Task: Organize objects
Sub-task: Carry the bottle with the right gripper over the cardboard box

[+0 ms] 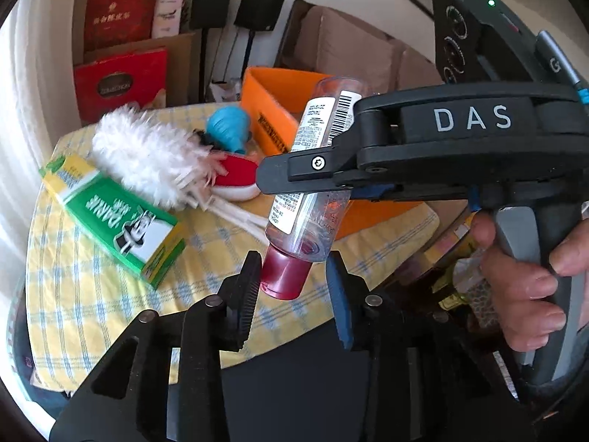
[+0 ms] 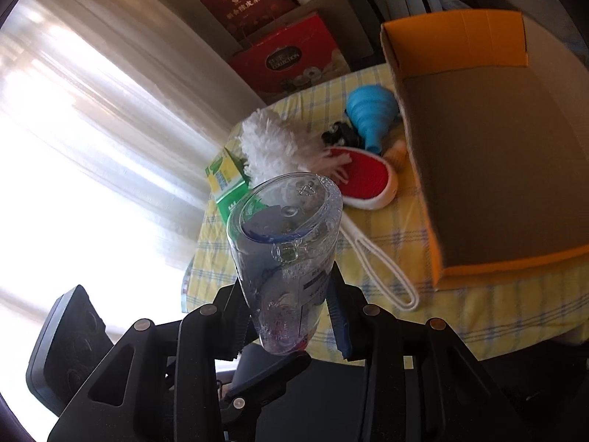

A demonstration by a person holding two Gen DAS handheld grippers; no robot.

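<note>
Left gripper prob. pinches cap; right gripper clamps bottle.

Clear bottle between jaws, seemingly gripped

On the checked cloth I count one clear bottle with a red cap, one green toothpaste box, one white duster, one blue funnel, one red brush, one orange box. Two grippers are about.
</note>
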